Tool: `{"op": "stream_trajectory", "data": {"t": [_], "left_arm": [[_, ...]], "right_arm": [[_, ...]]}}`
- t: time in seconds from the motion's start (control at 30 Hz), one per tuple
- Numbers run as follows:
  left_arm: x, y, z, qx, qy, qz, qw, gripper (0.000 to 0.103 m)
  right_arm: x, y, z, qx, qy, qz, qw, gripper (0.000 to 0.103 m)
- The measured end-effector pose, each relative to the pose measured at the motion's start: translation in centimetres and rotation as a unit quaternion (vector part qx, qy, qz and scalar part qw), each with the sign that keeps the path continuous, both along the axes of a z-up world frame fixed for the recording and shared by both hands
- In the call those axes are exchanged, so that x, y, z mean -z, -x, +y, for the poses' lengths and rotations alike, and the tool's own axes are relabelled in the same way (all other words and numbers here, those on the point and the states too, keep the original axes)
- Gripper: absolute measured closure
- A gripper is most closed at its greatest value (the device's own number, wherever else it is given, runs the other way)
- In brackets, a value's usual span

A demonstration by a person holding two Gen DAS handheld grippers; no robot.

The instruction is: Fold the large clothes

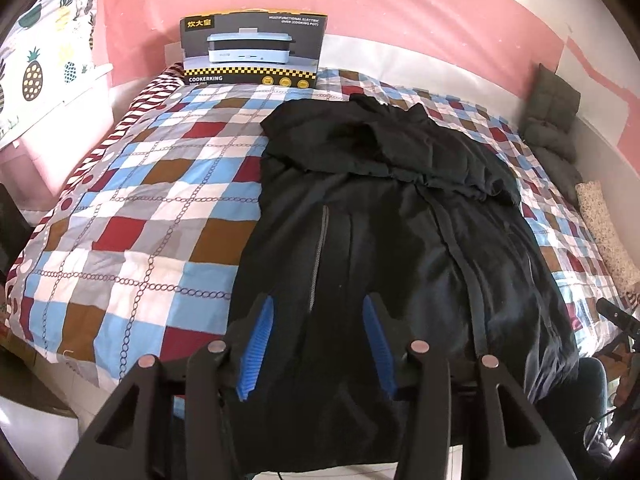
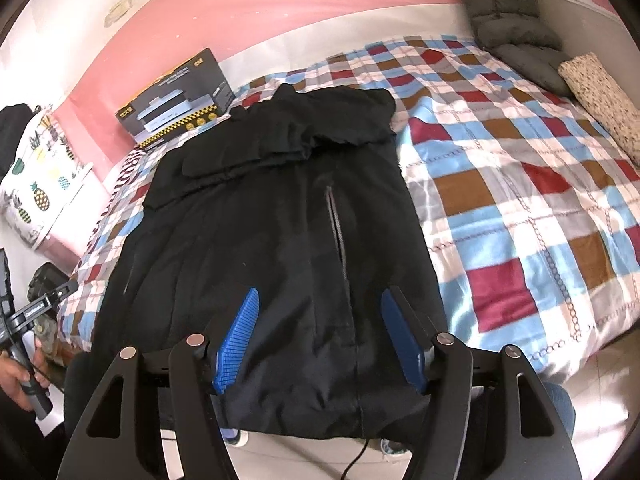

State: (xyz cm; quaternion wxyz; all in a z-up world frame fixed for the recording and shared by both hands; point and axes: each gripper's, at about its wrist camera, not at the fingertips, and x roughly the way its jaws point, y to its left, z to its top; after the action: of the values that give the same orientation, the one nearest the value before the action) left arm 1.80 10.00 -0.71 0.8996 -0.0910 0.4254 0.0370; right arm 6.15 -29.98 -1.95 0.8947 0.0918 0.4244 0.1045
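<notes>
A large black jacket (image 1: pixel 380 216) lies flat on the checkered bed, sleeves folded in over the chest near the collar, hem hanging over the near edge. It also shows in the right wrist view (image 2: pixel 272 224). My left gripper (image 1: pixel 318 308) is open and empty, hovering above the jacket's lower left part. My right gripper (image 2: pixel 320 300) is open and empty above the jacket's lower right part, near the grey zipper (image 2: pixel 338 232).
The checkered bedspread (image 1: pixel 140 208) covers the bed. A cooker box (image 1: pixel 252 48) stands at the head against the pink wall. A grey cushion (image 2: pixel 504 12) and a speckled pillow (image 2: pixel 604 100) lie at the right edge. The left handle (image 2: pixel 24 320) shows at the right view's left.
</notes>
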Motion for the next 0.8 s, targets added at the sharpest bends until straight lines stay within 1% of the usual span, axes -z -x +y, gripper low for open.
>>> {"op": "stream_trajectory", "data": {"t": [0.2,0.27,0.47,0.5,0.63,0.7,0.8], "left_arm": [[1.2,0.1,1.1,-0.010,-0.005,0.015,0.9998,0.048],[2.1,-0.1,1.8,-0.013,-0.002,0.027,0.9996,0.046],[5.1,-1.1,4.2,-0.032,0.016,0.066,0.9972,0.046],[5.5,-1.3,4.6,-0.034,0.021,0.070,0.9967,0.046],[7.8,-2.1,6.3,-0.042,0.068,0.098,0.9920,0.046],[9.1,-2.5,6.6,-0.040,0.090,0.113,0.9887,0.046],[10.0,-2.4,6.4,-0.032,0.111,0.121,0.9860,0.046]], "right_arm": [[1.9,-0.5,-1.7,0.012,-0.015,0.029,0.999,0.038],[2.6,-0.7,-2.6,0.019,-0.014,0.041,0.999,0.038],[4.6,-2.2,-5.4,0.040,-0.026,0.080,0.996,0.038],[5.0,-2.6,-5.8,0.041,-0.031,0.087,0.995,0.038],[7.1,-4.0,-7.1,0.042,-0.054,0.130,0.989,0.038],[8.4,-4.5,-7.4,0.041,-0.061,0.154,0.985,0.038],[9.7,-4.5,-7.3,0.031,-0.081,0.178,0.980,0.038]]}}
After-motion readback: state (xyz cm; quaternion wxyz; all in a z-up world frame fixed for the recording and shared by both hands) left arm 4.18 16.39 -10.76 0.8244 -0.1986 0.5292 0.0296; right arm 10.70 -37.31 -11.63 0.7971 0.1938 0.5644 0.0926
